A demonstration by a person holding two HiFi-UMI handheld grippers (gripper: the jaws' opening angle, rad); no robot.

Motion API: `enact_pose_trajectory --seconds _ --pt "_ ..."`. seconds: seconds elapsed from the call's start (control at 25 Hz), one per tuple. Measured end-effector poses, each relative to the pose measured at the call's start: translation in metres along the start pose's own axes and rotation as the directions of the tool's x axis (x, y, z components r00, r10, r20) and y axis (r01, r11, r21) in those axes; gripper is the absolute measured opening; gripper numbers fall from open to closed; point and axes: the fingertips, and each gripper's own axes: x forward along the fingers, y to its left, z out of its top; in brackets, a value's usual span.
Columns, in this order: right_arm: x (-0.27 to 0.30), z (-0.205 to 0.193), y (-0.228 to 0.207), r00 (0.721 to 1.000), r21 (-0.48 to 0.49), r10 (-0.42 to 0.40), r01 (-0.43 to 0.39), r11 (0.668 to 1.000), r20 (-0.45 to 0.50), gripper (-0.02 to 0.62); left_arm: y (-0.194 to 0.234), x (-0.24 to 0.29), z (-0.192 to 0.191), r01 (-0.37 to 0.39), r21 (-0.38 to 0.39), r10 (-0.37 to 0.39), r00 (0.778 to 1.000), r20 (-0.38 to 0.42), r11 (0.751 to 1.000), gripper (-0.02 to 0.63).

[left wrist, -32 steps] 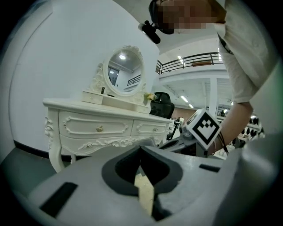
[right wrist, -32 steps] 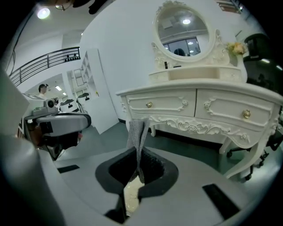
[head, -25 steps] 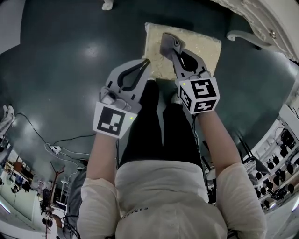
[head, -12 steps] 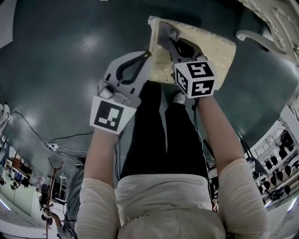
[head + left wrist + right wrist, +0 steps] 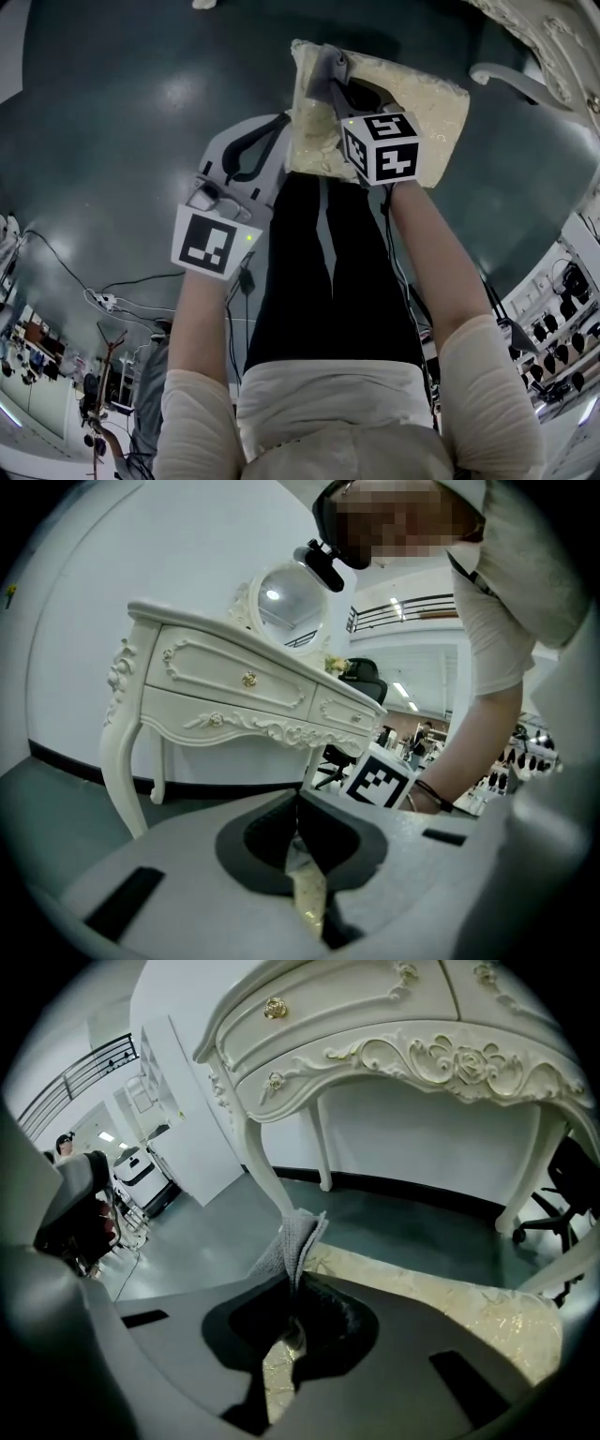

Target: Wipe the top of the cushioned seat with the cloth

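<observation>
Cloth [image 5: 292, 1237], grey and folded, is standing up from the right gripper [image 5: 292, 1283], whose jaws are pinching it tight over the 10 o'clock corner of the cushioned seat [image 5: 422, 94]. At the seat's 9 o'clock edge the left gripper [image 5: 284, 120] is hovering, jaws pressed together on nothing. A white dressing table [image 5: 394, 1035] is standing at the seat's 1 o'clock on the dark floor [image 5: 112, 112].

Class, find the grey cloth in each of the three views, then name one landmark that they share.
Head view: cloth top centre, at the right gripper's tip.
Left gripper view: not in it.
Right gripper view: centre, pinched between its fingers.
Shared landmark: white dressing table.
</observation>
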Motion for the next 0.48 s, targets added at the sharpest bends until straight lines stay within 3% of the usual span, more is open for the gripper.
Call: enact_pose_trajectory --seconds 0.48 --pt "-0.021 -0.018 -0.043 1.000 -0.051 -0.002 0.001 0.999 -0.010 0.026 -0.044 0.036 0.005 -0.002 -0.011 0.002 1.000 0.012 1.000 0.003"
